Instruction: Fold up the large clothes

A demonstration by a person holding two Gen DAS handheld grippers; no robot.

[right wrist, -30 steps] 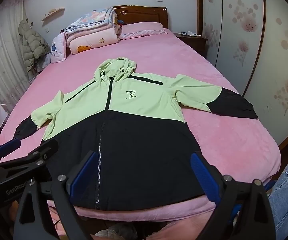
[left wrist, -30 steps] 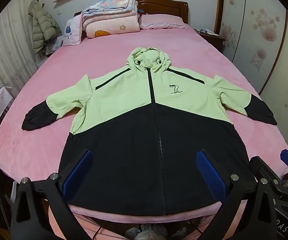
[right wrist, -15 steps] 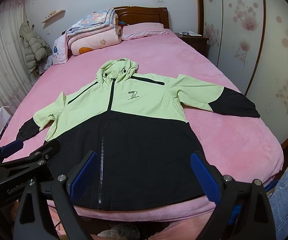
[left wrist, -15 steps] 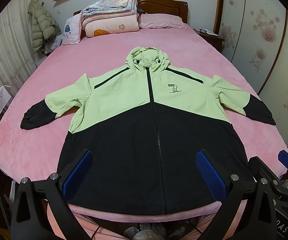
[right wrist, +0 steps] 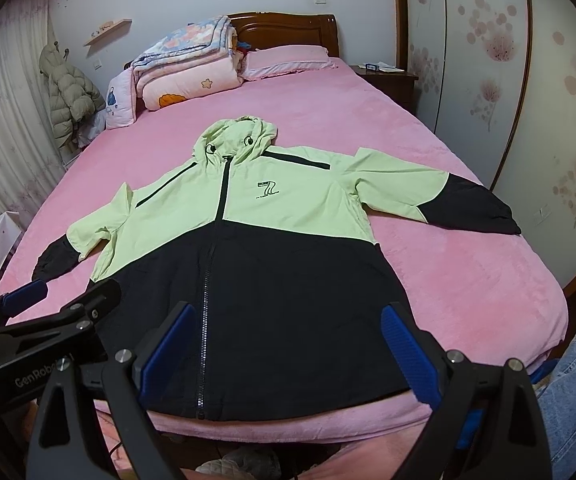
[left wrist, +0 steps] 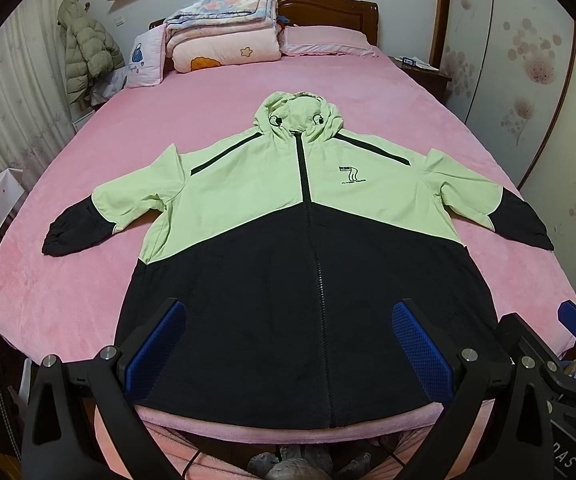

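**Jacket flat and untouched, both tools wide open above the hem**

The bed carries the whole job: its pink cover is plush and grippy, so, as I judge it, a fold dragged across it could bunch the cloth rather than let it slide. The bed's near edge at 6 o'clock is also a risk, because the hem lies almost on it and a careless pull toward the person might tip the black half off the mattress.

The jacket lies face up in the middle of the bed, zipped, with its hood at 12 o'clock and its sleeves spread toward 9 and 3 o'clock. The fabric looks thin and slick; a pinch that catches only the top layer would likely leave the back behind and skew the fold. The far cuffs sit well apart from the hem, so a long reach may be needed.

The left tool hovers over the hem, jaws spread wide, holding nothing. The right tool is equally wide open and empty, touching no cloth.
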